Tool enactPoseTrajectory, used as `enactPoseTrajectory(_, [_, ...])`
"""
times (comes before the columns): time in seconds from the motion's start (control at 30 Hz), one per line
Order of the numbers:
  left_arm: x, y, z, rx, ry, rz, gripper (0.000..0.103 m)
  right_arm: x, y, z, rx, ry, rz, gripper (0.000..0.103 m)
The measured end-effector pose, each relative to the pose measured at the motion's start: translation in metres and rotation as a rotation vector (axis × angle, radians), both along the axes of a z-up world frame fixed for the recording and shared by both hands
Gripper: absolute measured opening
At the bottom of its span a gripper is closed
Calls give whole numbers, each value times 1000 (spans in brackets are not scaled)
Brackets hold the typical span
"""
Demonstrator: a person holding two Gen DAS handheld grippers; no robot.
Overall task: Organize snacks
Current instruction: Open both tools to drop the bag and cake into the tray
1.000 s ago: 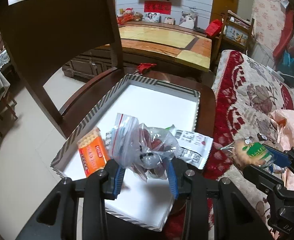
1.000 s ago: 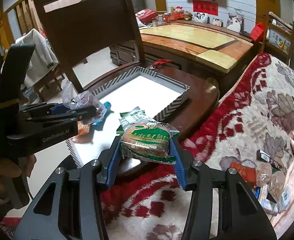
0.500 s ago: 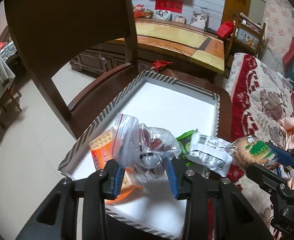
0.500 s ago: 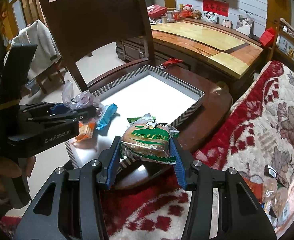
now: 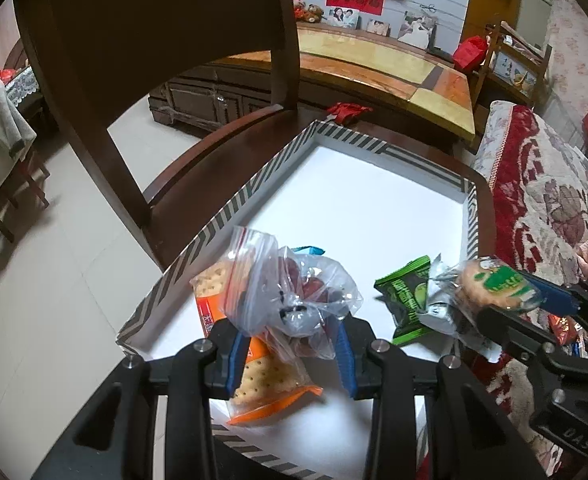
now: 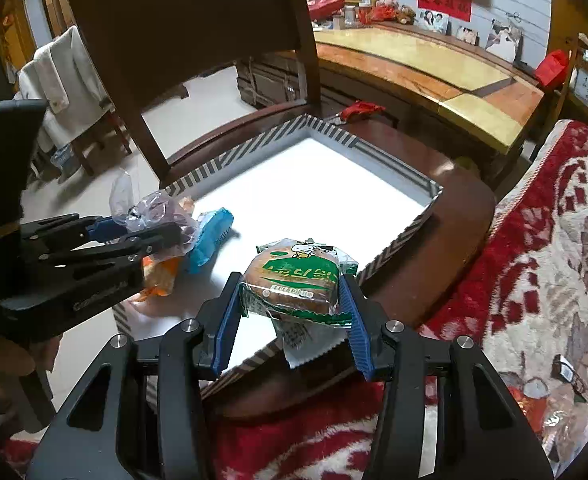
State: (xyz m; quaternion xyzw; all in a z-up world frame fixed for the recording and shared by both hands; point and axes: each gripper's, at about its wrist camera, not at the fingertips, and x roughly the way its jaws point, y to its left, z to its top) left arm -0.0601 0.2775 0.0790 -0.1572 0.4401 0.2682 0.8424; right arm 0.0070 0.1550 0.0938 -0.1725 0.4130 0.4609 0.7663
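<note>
A white tray with a striped rim [image 5: 350, 136] [image 6: 398, 248] sits on a dark wooden chair seat. My left gripper [image 5: 289, 344] is shut on a clear zip bag of red snacks [image 5: 294, 288], held above the tray's near left corner; it shows in the right wrist view [image 6: 149, 216]. My right gripper [image 6: 291, 312] is shut on a green-labelled packaged cake [image 6: 294, 284], held above the tray's near right edge; the cake shows in the left wrist view [image 5: 494, 284]. An orange cracker pack [image 5: 261, 376], a green packet [image 5: 408, 300] and a blue packet [image 6: 209, 240] lie in the tray.
The chair back [image 5: 153, 40] rises at the left behind the tray. A red floral blanket [image 6: 534, 264] covers the sofa on the right, with several loose snacks [image 6: 562, 392] on it. A low wooden table [image 5: 394, 72] and a red item [image 6: 362, 108] lie beyond the chair.
Both grippers have moved forward over the tray with their snacks still held. More of the tray's floor, the green packet and the blue packet have come into view.
</note>
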Motion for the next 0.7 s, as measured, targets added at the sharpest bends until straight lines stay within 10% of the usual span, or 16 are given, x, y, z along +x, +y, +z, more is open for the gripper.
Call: enactPoseTrajectory(0.7, [11,13,-11,33,19,39,43,19,50,-31,-21,38,58,48])
